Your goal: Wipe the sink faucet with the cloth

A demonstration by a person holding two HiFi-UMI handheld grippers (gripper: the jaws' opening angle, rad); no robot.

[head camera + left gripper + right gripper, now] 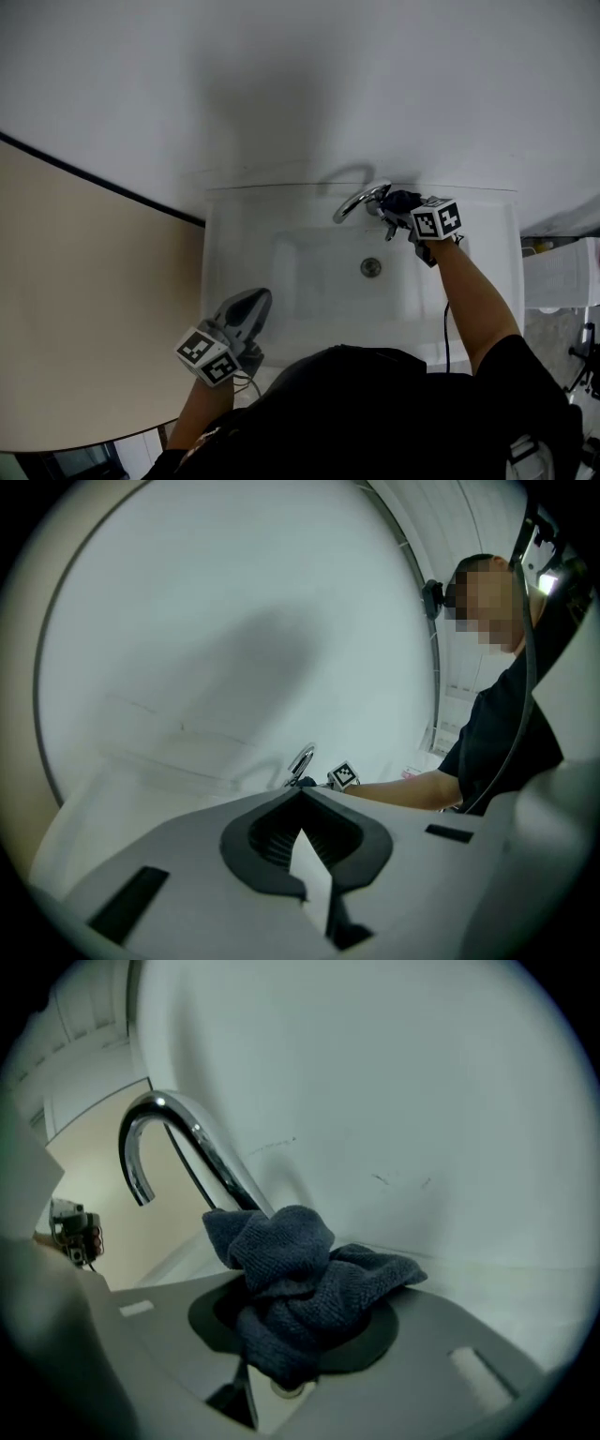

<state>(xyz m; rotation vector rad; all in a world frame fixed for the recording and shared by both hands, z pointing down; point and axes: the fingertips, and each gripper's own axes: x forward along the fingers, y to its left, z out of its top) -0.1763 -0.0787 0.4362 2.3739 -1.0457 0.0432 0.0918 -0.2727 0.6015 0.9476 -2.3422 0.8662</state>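
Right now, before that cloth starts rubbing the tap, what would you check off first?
1. Grip of right tool on cloth: ok, bunched between its jaws.
2. Contact of cloth with faucet: cannot tell; it sits by the base.
3. Position of left tool: ok, shut, empty, at the near rim of the sink.
4. Water off: ok, no stream visible.

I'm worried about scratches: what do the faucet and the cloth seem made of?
The faucet looks like polished chromed metal: mirror-bright highlights along its curve. The cloth looks like dark blue-grey microfibre or terry, matte: fuzzy looped weave, soft folds.
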